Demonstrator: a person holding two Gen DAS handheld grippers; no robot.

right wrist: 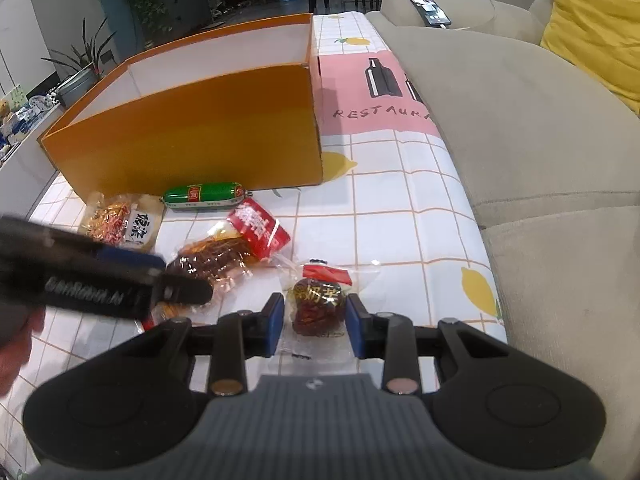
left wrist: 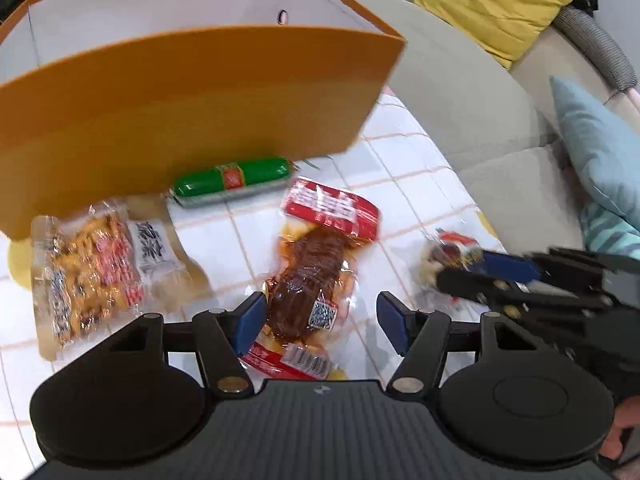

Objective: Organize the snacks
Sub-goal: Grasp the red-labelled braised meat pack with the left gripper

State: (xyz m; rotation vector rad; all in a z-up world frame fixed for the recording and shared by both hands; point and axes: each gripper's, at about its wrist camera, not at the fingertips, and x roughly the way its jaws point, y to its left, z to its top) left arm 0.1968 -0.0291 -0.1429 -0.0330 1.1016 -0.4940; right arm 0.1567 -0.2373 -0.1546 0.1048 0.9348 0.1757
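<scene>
A desk (right wrist: 400, 184) under a white grid-pattern cloth carries an open orange box (right wrist: 192, 128) at its far left, white inside, with its near wall standing upright; a green sausage (right wrist: 204, 194) lies touching the foot of that wall; just nearer and to the left lies a clear packet of orange snacks (left wrist: 92, 272), close to the desk's left edge; in the middle lies a long brown snack packet with a red label (left wrist: 316, 280); the left claw (left wrist: 322, 320) stands open over the near end of this packet, one blue pad on the wrapper's left edge, the other apart from it on bare cloth; to the right, the right claw (right wrist: 315, 320) is closed on a small round dark snack in clear wrap (right wrist: 318, 306), both pads pressing its sides; bare cloth stretches right of it to the desk's right edge, where a beige sofa (right wrist: 540, 160) runs alongside.
</scene>
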